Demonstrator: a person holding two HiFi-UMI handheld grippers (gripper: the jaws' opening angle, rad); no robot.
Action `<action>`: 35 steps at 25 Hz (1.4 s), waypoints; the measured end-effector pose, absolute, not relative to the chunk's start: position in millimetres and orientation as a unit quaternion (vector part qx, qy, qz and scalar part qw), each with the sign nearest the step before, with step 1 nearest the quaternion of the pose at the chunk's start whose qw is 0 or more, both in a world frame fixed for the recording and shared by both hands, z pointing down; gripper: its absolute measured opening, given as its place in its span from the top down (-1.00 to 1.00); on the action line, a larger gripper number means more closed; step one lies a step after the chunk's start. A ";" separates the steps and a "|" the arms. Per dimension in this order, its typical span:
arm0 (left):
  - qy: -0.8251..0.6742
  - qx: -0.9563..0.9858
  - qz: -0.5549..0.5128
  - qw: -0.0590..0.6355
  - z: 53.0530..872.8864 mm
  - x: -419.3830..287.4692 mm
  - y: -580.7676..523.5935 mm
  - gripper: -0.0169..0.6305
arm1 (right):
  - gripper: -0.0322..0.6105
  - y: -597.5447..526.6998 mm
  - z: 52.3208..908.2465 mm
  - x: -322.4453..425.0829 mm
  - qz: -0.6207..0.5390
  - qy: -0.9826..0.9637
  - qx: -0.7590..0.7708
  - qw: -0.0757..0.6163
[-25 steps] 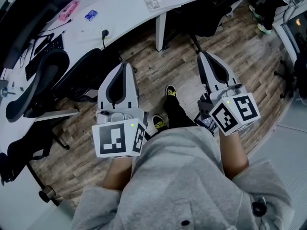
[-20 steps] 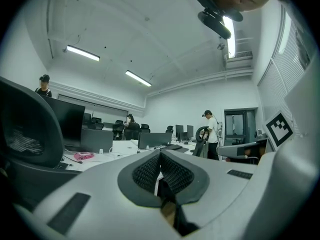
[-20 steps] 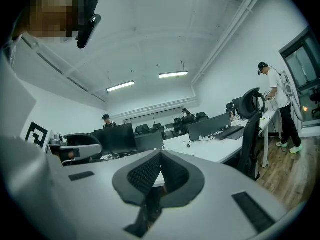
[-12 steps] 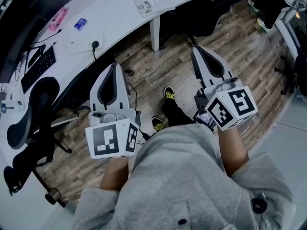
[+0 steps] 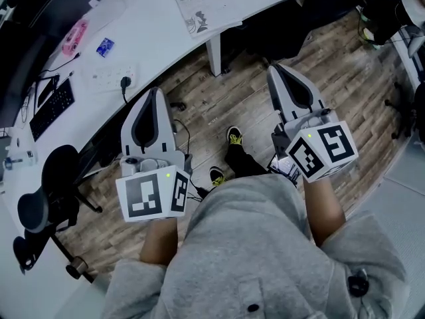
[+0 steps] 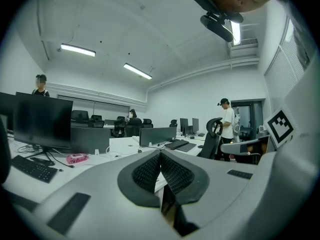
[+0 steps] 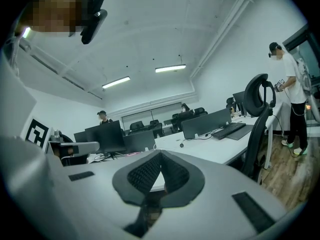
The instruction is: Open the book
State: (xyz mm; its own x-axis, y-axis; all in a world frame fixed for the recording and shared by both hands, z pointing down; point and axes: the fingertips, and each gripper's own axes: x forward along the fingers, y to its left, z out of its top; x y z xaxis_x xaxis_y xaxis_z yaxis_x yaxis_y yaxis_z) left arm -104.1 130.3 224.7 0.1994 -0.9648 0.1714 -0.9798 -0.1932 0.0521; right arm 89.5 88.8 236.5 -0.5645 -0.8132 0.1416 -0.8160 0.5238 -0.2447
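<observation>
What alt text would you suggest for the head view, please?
Seen from above, a person in a grey sweatshirt holds the left gripper and right gripper, jaws together and empty, over a wooden floor. Ahead, a thin book lies flat near the edge of a white desk.

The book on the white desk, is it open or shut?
Shut. The book lies flat on the desk, one printed cover facing up, with no spread pages showing.
</observation>
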 end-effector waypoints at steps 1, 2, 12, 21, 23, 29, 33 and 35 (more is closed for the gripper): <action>-0.632 0.769 0.052 0.075 225.0 -102.9 124.9 0.93 | 0.81 82.8 237.3 91.2 0.145 -0.873 0.465 0.004; -0.634 0.768 0.053 0.076 225.4 -101.7 119.8 0.93 | 0.82 77.0 238.3 92.8 0.147 -0.874 0.464 0.003; -0.645 0.758 0.069 0.065 221.3 -86.3 83.7 0.93 | 0.81 32.3 240.4 101.1 0.159 -0.881 0.445 -0.004; -0.650 0.755 0.070 0.054 215.5 -74.3 57.7 0.93 | 0.81 3.0 236.2 106.6 0.154 -0.889 0.430 -0.010; -0.651 0.754 0.071 0.052 214.1 -72.8 53.5 0.93 | 0.81 -0.7 235.3 107.2 0.154 -0.890 0.428 -0.011; -0.647 0.758 0.075 0.046 211.5 -66.7 43.0 0.93 | 0.82 -11.8 231.5 108.2 0.152 -0.893 0.423 -0.015; -0.649 0.755 0.074 0.052 215.5 -69.3 44.1 0.93 | 0.81 -14.3 233.2 106.7 0.153 -0.893 0.423 -0.013; -0.652 0.753 0.070 0.055 216.6 -72.4 44.5 0.93 | 0.82 -14.6 233.4 104.9 0.152 -0.894 0.422 -0.011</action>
